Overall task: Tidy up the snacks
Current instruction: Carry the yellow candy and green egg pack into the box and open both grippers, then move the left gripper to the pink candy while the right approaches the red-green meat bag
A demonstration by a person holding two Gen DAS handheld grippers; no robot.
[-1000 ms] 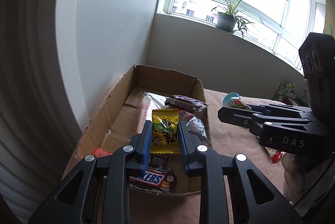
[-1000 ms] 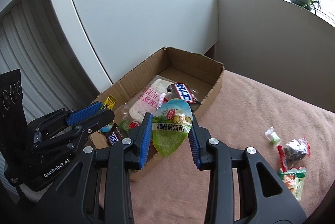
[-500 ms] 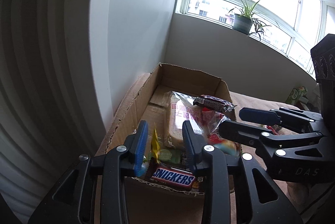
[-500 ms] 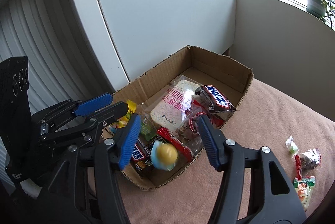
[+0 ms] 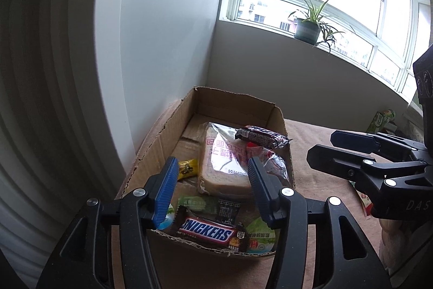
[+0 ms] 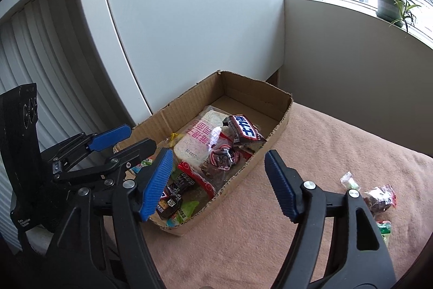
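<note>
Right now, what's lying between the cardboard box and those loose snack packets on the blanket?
Nothing: only bare pink blanket separates the cardboard box from the loose packets, seen in the right wrist view.

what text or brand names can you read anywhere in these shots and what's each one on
"SNICKERS": chocolate bar at the near end of the cardboard box.
"DAS": side of the right hand-held gripper, cut off at the frame edge.
Chinese characters: dark bar wrapper, bread bag and green packet, not read here.
Left hand-held gripper side label: too small.
</note>
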